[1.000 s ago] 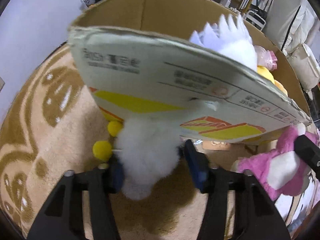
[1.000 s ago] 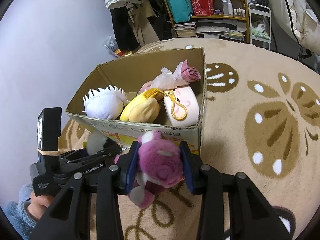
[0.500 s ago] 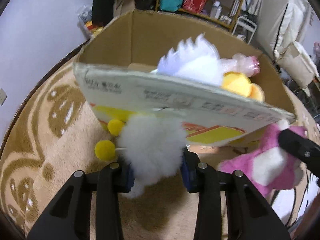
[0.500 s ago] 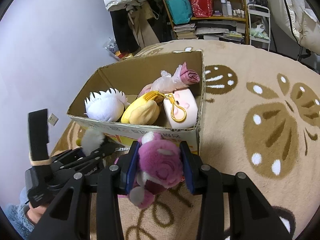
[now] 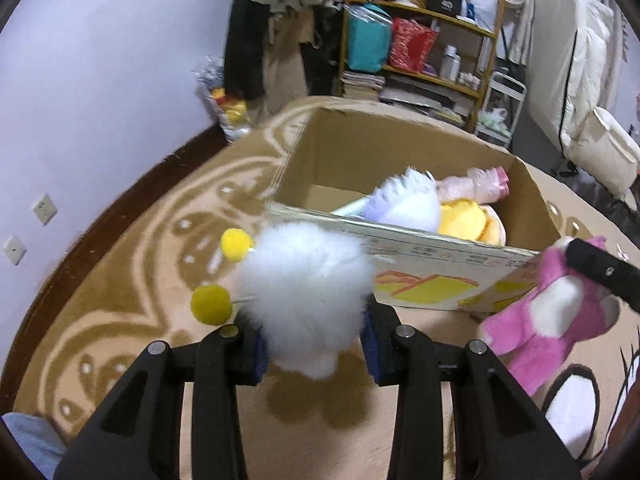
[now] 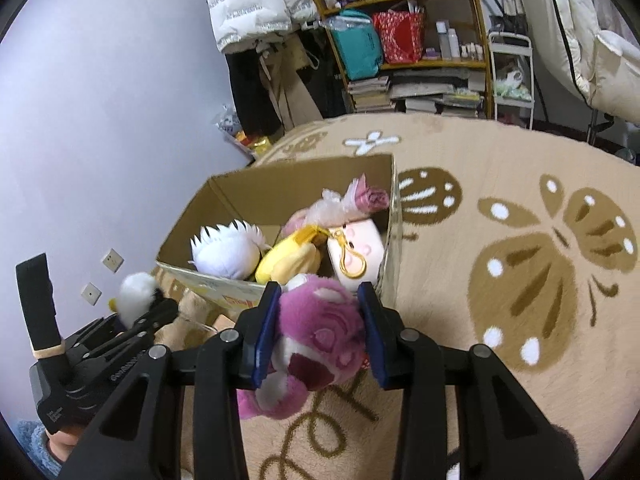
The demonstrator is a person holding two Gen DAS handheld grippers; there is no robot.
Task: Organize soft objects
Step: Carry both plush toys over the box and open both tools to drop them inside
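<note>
My left gripper is shut on a white fluffy toy with yellow pom-poms, held above the rug just in front of the cardboard box. My right gripper is shut on a pink plush bear, held before the box's near right corner; the bear also shows in the left wrist view. Inside the box lie a white spiky plush, a yellow plush, a pink-white block plush and a pink bagged item.
A tan rug with brown butterfly patterns covers the floor. A purple wall stands to the left. A cluttered shelf, hanging clothes and a white cart stand behind the box.
Both grippers have risen with their toys. The left gripper closed on the white fluffy toy and lifted it from under the box's edge up to rim level.
</note>
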